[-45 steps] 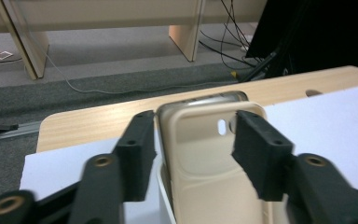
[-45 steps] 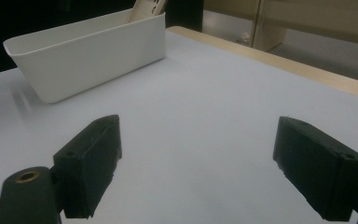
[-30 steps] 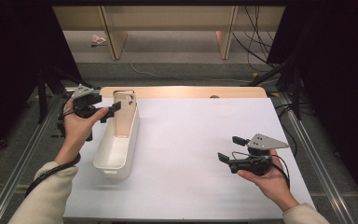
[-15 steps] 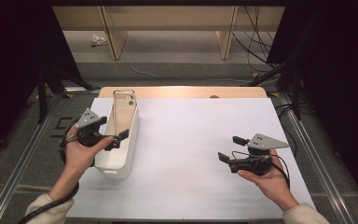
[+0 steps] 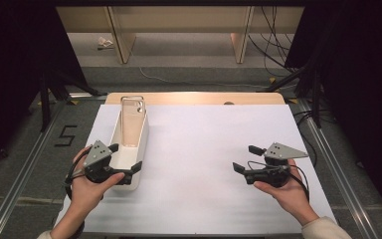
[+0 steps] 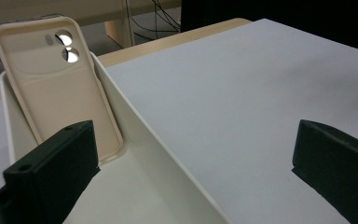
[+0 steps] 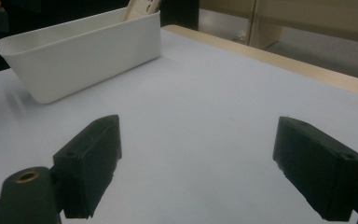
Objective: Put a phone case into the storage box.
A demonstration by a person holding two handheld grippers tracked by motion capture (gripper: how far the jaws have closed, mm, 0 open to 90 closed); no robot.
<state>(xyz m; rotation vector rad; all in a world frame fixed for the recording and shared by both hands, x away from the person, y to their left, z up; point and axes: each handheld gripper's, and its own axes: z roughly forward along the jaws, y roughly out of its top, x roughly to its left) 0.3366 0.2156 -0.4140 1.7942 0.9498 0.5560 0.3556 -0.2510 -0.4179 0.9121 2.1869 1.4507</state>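
A long white bin stands on the left of the table. A beige phone case leans upright against the bin's far end, its camera holes at the top. In the left gripper view the phone case rises behind the bin's side wall. My left gripper is open at the bin's near end, one jaw inside the bin and the other outside over the table. My right gripper is open low over the right side of the table, holding nothing. From there the bin lies farther off.
A white sheet covers the table, with a wooden strip along the far edge. Metal rails run down both sides. Shelf legs and cables stand on the floor beyond.
My left gripper has drawn back along the bin from its far end to its near end, leaving the phone case leaning there. The right gripper has stayed in place.
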